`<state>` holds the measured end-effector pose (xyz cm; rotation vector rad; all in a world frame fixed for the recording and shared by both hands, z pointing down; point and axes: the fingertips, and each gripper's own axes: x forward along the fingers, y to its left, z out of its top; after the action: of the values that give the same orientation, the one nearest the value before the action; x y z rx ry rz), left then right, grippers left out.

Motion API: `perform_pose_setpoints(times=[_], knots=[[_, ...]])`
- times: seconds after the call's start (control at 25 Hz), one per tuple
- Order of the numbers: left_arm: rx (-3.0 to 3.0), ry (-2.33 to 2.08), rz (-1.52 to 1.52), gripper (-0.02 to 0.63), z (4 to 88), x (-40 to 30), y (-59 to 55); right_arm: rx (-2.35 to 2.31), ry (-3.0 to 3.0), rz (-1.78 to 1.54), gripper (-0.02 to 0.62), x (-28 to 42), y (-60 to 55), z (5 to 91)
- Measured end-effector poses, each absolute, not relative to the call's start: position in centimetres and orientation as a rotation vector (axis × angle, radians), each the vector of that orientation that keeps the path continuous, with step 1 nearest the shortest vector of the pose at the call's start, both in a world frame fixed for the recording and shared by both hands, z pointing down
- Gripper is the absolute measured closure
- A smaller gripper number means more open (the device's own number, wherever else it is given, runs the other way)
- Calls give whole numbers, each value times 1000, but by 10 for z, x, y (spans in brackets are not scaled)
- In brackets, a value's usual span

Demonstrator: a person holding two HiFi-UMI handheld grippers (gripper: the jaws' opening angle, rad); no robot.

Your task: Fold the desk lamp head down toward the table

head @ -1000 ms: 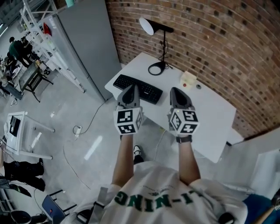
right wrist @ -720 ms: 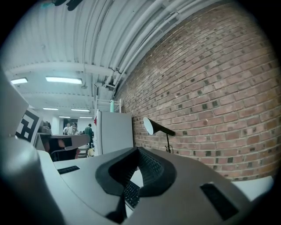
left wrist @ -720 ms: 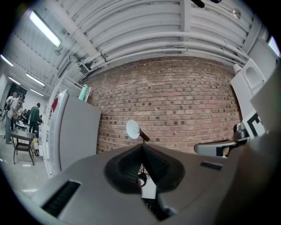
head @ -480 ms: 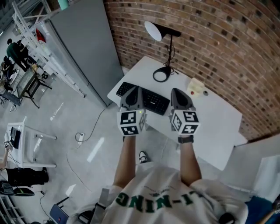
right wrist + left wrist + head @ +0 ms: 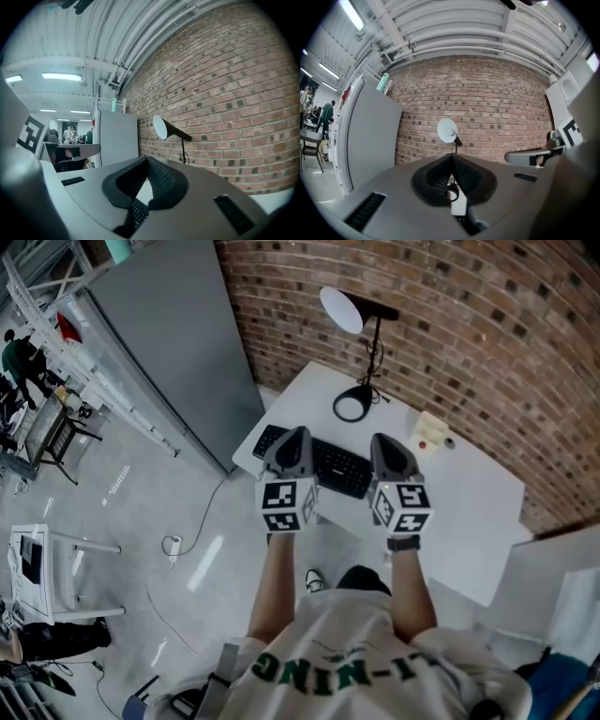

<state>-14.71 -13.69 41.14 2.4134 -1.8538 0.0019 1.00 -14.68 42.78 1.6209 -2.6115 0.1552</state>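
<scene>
Desk lamp (image 5: 341,309) stands upright at the white table's (image 5: 469,512) far edge, against the brick wall (image 5: 469,334), its shade raised high on the stem. Left gripper (image 5: 296,437) and right gripper (image 5: 384,440) hover side by side over the table's near edge, above the black keyboard (image 5: 330,465), both clenched on nothing, well apart from the lamp.

A black keyboard (image 5: 330,463) lies well apart from a small cream box (image 5: 429,430), both before a brick wall (image 5: 487,352), a tall grey cabinet (image 5: 169,343) at left.
</scene>
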Motion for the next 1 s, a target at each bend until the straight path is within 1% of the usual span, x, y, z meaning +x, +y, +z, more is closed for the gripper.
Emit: perform_pose_setpoints(times=[0.12,0.32,0.52,1.0], knots=[[2405,-1822,15,607,418,-158,-153,1638,-2591,167,594,15,-154,429],[2452,-1766,53,607,409,-143,-183,1627,-2600,195,594,20,-180,432],[2497,-1677,91,607,381,-120,-227,1606,-2650,218,594,24,-213,417],[2624,-1575,84,607,323,-94,-319,1618,-2721,221,594,33,-278,389]])
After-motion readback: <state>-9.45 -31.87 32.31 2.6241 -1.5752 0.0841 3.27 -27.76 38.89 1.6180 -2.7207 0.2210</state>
